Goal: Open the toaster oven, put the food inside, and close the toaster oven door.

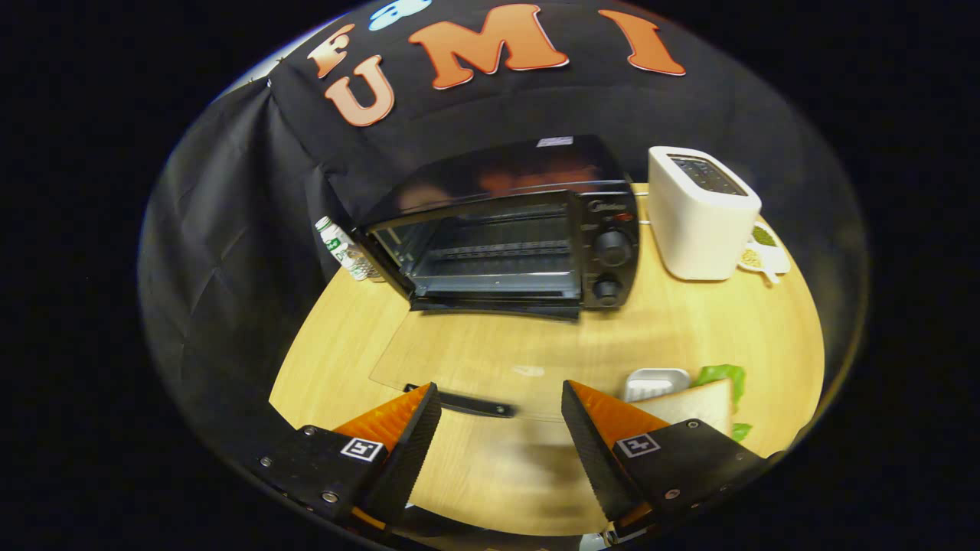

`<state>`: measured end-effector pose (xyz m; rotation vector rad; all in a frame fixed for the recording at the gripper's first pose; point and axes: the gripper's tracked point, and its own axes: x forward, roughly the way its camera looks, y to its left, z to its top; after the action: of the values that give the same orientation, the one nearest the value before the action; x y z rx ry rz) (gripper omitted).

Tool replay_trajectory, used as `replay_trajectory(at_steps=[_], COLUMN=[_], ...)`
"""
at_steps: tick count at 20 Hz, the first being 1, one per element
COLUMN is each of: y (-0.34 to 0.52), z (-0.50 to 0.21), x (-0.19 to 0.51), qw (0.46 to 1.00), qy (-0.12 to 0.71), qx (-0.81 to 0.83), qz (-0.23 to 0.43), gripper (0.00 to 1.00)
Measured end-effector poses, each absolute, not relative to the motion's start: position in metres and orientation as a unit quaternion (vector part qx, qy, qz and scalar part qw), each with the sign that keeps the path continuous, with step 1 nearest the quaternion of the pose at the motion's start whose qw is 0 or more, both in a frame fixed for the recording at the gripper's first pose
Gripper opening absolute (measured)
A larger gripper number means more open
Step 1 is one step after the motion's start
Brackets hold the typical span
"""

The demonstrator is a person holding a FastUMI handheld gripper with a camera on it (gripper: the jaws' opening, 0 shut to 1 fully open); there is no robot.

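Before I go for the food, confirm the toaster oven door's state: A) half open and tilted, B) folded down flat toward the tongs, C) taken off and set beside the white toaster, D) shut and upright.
B: the toaster oven shows its bare rack and cavity, and its glass door lies flat on the table with the handle just ahead of the open tongs, which hold nothing.

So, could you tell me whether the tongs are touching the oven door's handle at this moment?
Apart. The gripper view shows the open tongs holding nothing, with the dark handle of the folded-down glass door lying between the fingers, bare table either side of it.
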<state>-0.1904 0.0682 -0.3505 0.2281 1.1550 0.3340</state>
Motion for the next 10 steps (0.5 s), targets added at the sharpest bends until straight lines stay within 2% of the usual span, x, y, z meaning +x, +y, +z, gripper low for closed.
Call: replay_trajectory(at_steps=[6,10], y=[-0.033,-0.066], z=[-0.356,-0.382], x=[-0.184,-0.194], qw=[0.82,0.802], qy=[0.555,0.585], qx=[0.086,0.085], qz=[0.106,0.092], gripper=[0.94,0.93])
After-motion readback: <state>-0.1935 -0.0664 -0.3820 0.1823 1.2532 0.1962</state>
